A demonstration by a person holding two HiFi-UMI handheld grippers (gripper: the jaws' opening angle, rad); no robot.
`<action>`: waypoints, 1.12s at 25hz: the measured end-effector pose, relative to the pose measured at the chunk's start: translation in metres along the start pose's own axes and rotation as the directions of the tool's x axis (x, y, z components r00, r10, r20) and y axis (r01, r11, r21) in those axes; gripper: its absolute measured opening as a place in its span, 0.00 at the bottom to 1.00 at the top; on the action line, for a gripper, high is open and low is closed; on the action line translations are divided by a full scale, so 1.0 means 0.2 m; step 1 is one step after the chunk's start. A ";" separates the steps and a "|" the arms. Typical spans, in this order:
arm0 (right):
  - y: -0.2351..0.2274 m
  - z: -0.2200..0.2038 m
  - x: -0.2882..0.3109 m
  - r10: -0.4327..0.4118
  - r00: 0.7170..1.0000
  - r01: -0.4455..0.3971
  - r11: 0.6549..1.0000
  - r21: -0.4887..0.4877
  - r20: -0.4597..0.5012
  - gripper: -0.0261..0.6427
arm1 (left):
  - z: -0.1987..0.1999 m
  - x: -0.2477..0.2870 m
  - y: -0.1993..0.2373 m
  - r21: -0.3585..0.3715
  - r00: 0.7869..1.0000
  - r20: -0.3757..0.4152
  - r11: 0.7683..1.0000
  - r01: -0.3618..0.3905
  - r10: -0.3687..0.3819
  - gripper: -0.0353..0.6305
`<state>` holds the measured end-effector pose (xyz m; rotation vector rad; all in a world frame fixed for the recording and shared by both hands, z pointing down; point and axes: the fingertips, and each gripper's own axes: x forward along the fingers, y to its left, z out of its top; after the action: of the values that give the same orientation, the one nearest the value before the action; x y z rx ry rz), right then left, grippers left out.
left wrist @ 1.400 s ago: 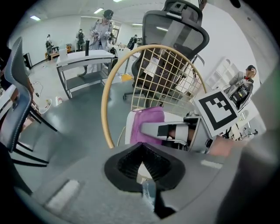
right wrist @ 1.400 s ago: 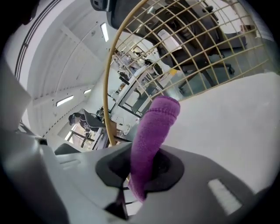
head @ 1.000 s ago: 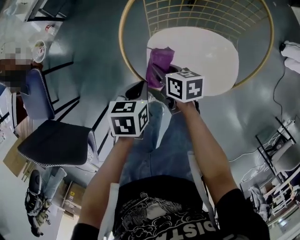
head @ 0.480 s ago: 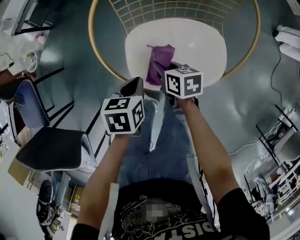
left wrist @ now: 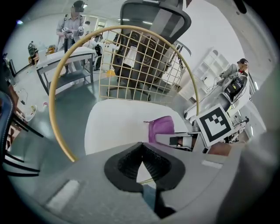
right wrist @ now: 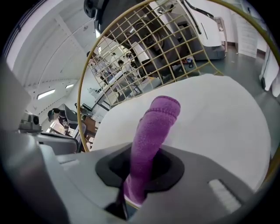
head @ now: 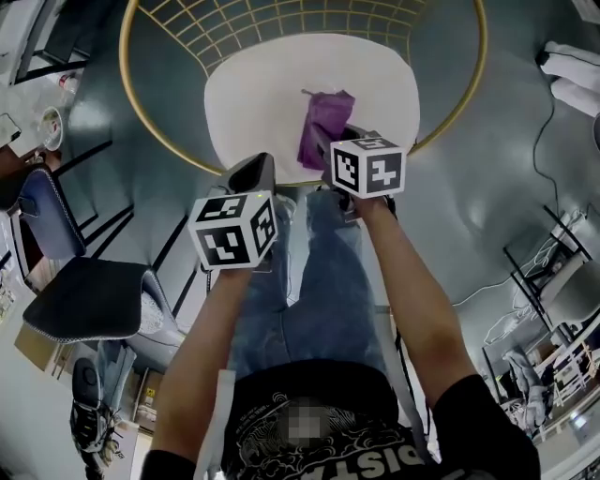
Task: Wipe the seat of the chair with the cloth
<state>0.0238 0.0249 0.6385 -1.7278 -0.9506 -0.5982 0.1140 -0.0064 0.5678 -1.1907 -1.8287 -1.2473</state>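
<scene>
Looking down, I see my own legs in blue jeans (head: 314, 281) closest to me, with my two arms reaching out over them. My left hand-held gripper (left wrist: 141, 151) is pressed together at the tips, and nothing is between its jaws. It hangs just in front of the chair's front edge, a little to the left of the other one. My right hand-held gripper (right wrist: 141, 168) is pinching the purple cloth (right wrist: 151, 131) tight. The cloth comes up out of the jaws as a thick roll, and its far end sits over the seat. From my head I see the cloth spread a bit on the right part of the white seat (head: 253, 103), close to the front edge. I cannot tell how hard it presses on the seat. The seat is round and white, and the part of it I can see is bare. A gold ring (head: 150, 122) goes around the seat, and a gold wire back (head: 281, 19) made of little squares stands at the far side. Off to my left is a dark blue chair (head: 84, 300) on the shiny gray floor (head: 487, 187).
</scene>
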 end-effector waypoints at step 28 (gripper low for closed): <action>-0.60 0.04 -0.57 -0.277 0.961 0.278 0.954 -0.114 0.022 0.13 | 0.03 0.14 -0.39 0.109 0.998 -0.045 0.993 0.054 -0.050 0.05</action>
<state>-0.1401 0.0154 0.6145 -1.7104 -1.1948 -0.8452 0.0318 -0.0029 0.5602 -1.0552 -1.8828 -1.1743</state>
